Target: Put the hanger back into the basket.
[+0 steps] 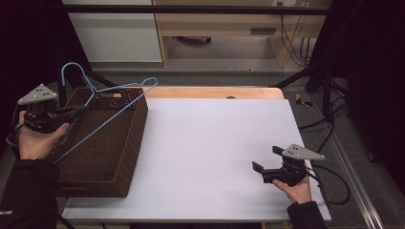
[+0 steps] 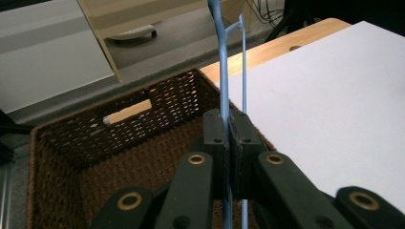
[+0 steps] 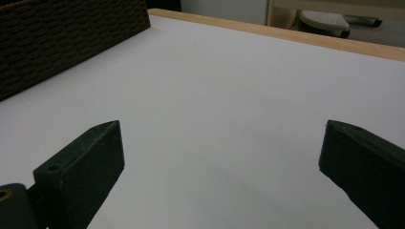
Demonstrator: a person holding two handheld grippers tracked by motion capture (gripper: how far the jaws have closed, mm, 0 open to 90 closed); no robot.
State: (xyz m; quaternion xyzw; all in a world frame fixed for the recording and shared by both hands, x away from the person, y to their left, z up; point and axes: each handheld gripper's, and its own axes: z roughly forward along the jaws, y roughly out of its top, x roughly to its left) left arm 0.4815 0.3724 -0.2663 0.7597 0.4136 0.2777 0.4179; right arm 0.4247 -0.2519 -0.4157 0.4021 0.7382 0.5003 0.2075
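High view: left hand-held gripper [image 1: 79, 110] clamped on a light-blue wire hanger [image 1: 102, 112], held over the left rim of the brown wicker basket [image 1: 122, 157]; hanger slanting across the basket's open top, hook [image 1: 71, 71] rising above the basket's far left corner, one long wire running down toward the basket's near left side; left hand [image 1: 36, 138] just left of the basket, dark sleeve below it; basket standing on the left end of the white bench [image 1: 210, 143], well apart from the right hand-held gripper [image 1: 262, 160]; right hand-held gripper low over the bench far to the right of the basket, jaws spread, nothing between them, cable [image 1: 334, 183] trailing off to its right

Left gripper view: black jaws pressed together on two thin blue wires of the hanger [image 2: 223, 71], wires running straight up past the basket's far rim; basket [image 2: 119, 129] open beneath the jaws, a slot handle in its far wall; white bench [image 2: 334, 105] to the right of the basket

Right gripper view: two black jaws standing wide apart above the bare white bench [image 3: 215, 109], gripping nothing; a woven side of the basket [image 3: 62, 33] at upper left, well apart from the jaws; wooden bench edge [image 3: 286, 36] beyond the basket
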